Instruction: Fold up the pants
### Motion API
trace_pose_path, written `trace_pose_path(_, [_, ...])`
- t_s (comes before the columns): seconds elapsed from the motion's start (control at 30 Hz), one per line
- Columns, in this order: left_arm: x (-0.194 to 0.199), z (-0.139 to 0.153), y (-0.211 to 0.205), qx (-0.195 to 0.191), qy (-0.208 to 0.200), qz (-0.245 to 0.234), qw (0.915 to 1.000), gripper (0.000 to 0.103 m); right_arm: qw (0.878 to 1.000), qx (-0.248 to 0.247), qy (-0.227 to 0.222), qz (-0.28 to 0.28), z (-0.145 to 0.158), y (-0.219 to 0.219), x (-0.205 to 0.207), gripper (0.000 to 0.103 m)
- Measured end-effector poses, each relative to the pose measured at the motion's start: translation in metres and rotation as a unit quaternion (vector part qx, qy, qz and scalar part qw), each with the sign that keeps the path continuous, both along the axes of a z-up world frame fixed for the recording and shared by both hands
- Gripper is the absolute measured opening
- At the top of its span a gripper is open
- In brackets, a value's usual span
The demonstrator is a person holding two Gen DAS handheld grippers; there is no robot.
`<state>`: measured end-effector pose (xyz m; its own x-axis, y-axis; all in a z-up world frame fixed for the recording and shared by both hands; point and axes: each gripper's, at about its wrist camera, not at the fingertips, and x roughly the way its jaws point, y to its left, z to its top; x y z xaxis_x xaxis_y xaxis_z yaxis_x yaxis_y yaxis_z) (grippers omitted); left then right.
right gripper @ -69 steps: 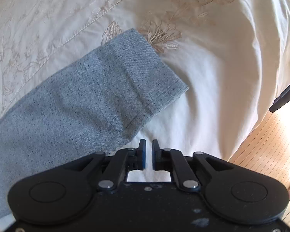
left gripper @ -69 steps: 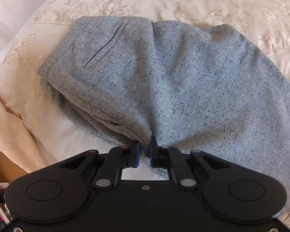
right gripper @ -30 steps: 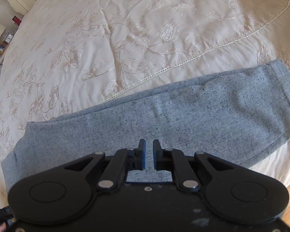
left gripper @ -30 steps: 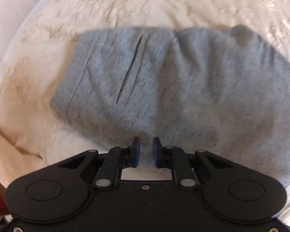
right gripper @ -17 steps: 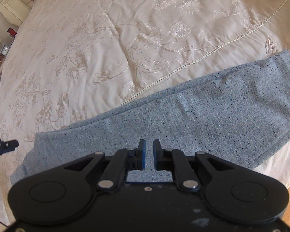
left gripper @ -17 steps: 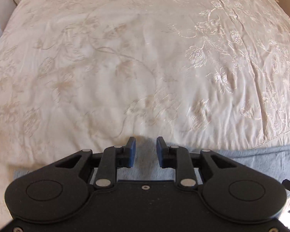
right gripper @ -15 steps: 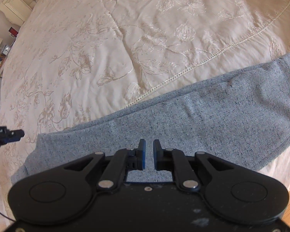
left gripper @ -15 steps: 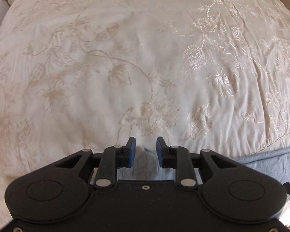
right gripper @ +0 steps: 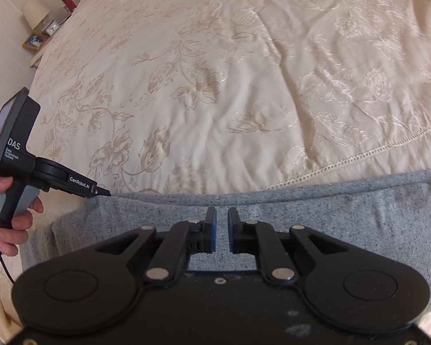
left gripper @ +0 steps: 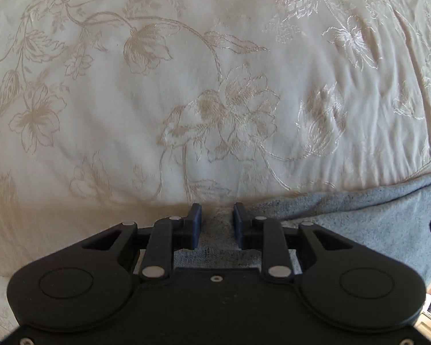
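Right wrist view: grey knit pants [right gripper: 344,215] lie flat across the near edge of the bed [right gripper: 215,86], soft, light, floppy, likely to sag and bunch. Right gripper [right gripper: 221,224] hovers over mid-leg, jaws nearly together, nothing clamped. Left gripper [left gripper: 214,221] sits at the far edge, jaws apart, fabric between, unpinched. Best hold: the doubled edge or hem.

the left gripper [left gripper: 217,215] now sits at the far edge of the grey pants [left gripper: 359,218], no longer at the near side by the waist, and its jaws stand wider with cloth between them. the right gripper [right gripper: 221,221] now hovers mid-leg instead of by the hem.
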<state>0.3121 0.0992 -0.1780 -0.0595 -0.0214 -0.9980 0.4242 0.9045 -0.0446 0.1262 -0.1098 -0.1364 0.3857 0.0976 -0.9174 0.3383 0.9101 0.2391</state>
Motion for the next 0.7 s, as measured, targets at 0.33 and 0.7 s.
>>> trace_pose_path(0.33, [-0.039, -0.005, 0.022, -0.002, 0.019, -0.025, 0.9995, 0.042, 0.999, 0.009, 0.006, 0.046, -0.01, 0.025, 0.02, 0.012])
trace_pose_path(0.7, [0.011, 0.017, 0.056, -0.017, -0.067, 0.072, 0.995, 0.001, 0.998, 0.01, -0.001, 0.065, -0.012, 0.037, 0.032, 0.012])
